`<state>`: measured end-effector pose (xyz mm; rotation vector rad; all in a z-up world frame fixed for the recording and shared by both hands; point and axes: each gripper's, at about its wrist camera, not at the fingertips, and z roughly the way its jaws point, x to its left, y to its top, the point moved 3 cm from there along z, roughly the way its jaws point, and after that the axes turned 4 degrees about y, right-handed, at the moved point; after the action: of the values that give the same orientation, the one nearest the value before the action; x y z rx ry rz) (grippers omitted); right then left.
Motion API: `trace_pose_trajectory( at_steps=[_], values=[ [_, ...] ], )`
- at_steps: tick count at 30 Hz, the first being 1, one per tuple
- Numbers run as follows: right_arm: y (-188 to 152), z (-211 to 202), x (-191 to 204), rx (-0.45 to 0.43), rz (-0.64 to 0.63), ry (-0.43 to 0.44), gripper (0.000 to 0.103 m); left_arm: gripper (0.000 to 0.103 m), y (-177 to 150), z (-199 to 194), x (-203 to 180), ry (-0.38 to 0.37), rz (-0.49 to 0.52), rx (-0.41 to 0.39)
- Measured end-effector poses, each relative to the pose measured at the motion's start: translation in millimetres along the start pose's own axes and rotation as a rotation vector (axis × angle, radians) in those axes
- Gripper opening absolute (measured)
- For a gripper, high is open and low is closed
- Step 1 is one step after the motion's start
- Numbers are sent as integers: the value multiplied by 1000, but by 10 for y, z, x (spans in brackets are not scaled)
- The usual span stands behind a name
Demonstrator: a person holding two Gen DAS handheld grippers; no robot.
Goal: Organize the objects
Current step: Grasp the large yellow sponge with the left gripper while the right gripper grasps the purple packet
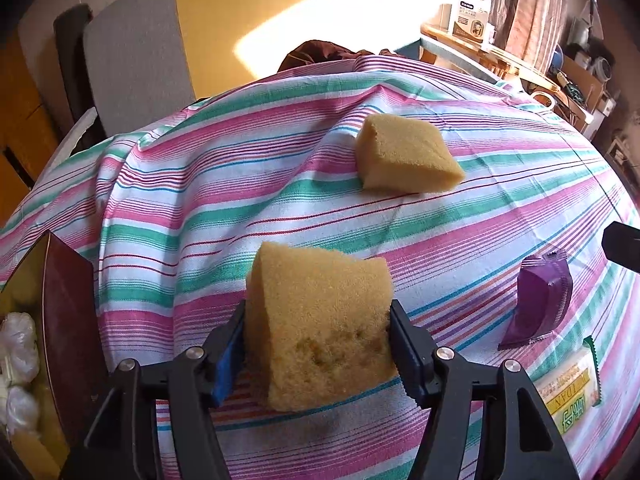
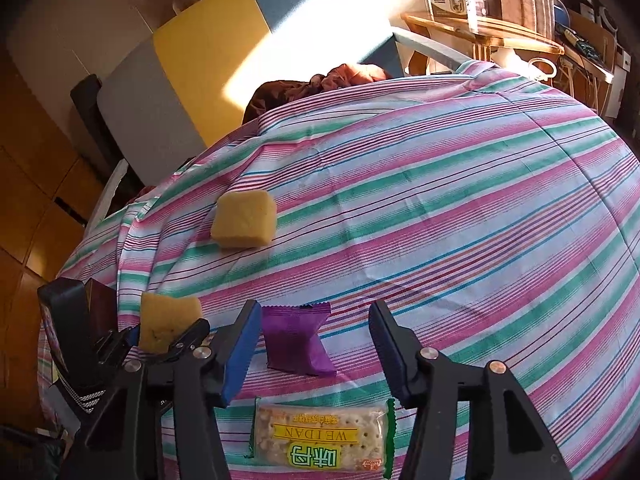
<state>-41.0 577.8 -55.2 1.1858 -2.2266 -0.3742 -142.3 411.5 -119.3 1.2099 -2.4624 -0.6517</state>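
Left gripper clamps sponge; right gripper spread, purple packet between.

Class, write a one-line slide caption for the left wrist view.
Left gripper clamps a yellow sponge above the striped cloth; a second sponge lies beyond.

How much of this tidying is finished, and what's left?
Done: the box at the left already holds white wrapped items. In hand: the left gripper clamps a sponge. Left: another sponge, the purple packet and the cracker pack, with the right gripper open over them.
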Motion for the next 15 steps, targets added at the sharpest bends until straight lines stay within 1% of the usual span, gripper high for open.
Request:
trace_pose_trajectory(
  at_steps=[3, 7, 10, 12, 14, 15],
  values=[
    [-33, 45, 54, 28, -25, 11, 55, 65, -2, 0, 9, -4, -3, -3],
    [-110, 161, 126, 91, -61, 7, 55, 65, -6, -2, 14, -6, -9, -7],
    [-144, 202, 155, 111, -80, 12, 55, 65, -6, -2, 14, -8, -11, -11],
    [-162, 229, 161, 122, -85, 7, 58, 65, -7, -1, 9, -7, -10, -14],
    [-172, 243, 160, 127, -89, 2, 63, 65, -7, 1, 8, -7, -10, -16],
    [-174, 254, 158, 130, -89, 0, 63, 65, -9, 0, 8, -6, -11, -17]
  ],
)
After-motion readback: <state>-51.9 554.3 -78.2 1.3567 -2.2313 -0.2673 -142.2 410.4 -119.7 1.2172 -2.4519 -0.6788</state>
